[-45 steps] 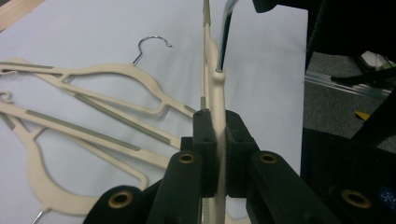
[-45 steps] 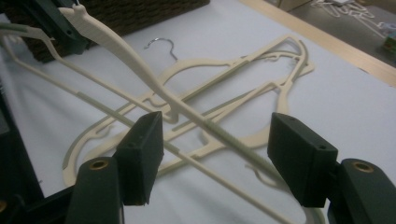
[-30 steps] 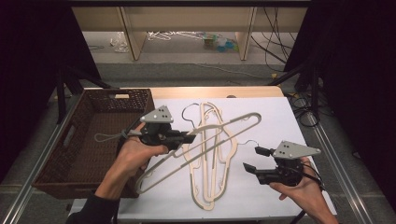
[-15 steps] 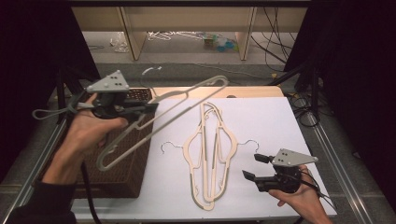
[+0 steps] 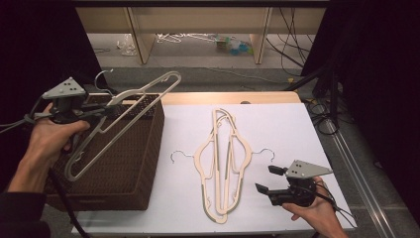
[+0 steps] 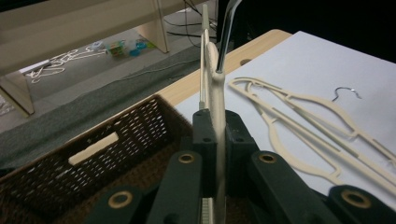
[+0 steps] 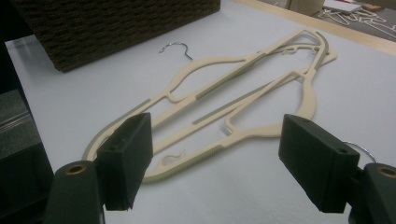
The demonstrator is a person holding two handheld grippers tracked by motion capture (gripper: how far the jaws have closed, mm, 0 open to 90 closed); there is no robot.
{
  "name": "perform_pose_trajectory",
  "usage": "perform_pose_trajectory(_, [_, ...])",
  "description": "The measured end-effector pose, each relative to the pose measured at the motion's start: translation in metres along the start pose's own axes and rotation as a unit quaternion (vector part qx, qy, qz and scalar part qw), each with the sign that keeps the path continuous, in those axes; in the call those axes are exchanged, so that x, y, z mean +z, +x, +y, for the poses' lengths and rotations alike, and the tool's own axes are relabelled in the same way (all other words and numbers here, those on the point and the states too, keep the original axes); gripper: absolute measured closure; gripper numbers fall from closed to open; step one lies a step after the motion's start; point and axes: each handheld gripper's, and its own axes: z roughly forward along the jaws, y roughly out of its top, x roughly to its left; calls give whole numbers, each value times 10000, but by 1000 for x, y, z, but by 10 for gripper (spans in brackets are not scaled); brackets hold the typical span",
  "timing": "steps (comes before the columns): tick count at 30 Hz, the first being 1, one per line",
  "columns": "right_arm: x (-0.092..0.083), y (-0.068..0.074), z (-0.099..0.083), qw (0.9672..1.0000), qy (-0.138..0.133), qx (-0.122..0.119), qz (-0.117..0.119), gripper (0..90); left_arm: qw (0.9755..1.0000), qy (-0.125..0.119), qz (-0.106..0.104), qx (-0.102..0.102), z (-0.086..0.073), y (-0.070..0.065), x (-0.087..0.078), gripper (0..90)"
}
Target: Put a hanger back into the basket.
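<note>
My left gripper (image 5: 96, 115) is shut on a cream plastic hanger (image 5: 126, 106) and holds it tilted above the brown wicker basket (image 5: 131, 163). The hanger's metal hook (image 5: 101, 77) points up at the back. In the left gripper view the jaws pinch the hanger's thin bar (image 6: 215, 98) edge-on. Two more cream hangers (image 5: 223, 158) lie overlapped on the white table top (image 5: 277, 124). My right gripper (image 5: 266, 179) rests low near their front right end; its jaws have just been opening, with nothing between them. In the right gripper view (image 7: 217, 140) the hangers (image 7: 261, 79) lie just beyond the pads.
The basket (image 6: 93, 158) stands at the table's left edge and holds nothing that I can see. Its dark wall (image 7: 116, 23) rises behind the hangers in the right gripper view. Wooden shelving (image 5: 198, 25), cables and loose hangers lie on the floor beyond the table.
My left hand has carried the hanger leftwards from above the table to above the basket. The right gripper has stayed in place with its jaws a little wider.
</note>
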Motion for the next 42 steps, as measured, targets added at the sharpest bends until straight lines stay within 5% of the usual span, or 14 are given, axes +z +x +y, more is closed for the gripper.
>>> perform_pose_trajectory(20, [4,1,-3,9999,-13,39,105,265,9984,171,173,-510,-68,44,-6,855])
perform_pose_trajectory(42, [7,1,-6,9999,28,38,142,260,9950,779,89,-617,-99,49,27,854])
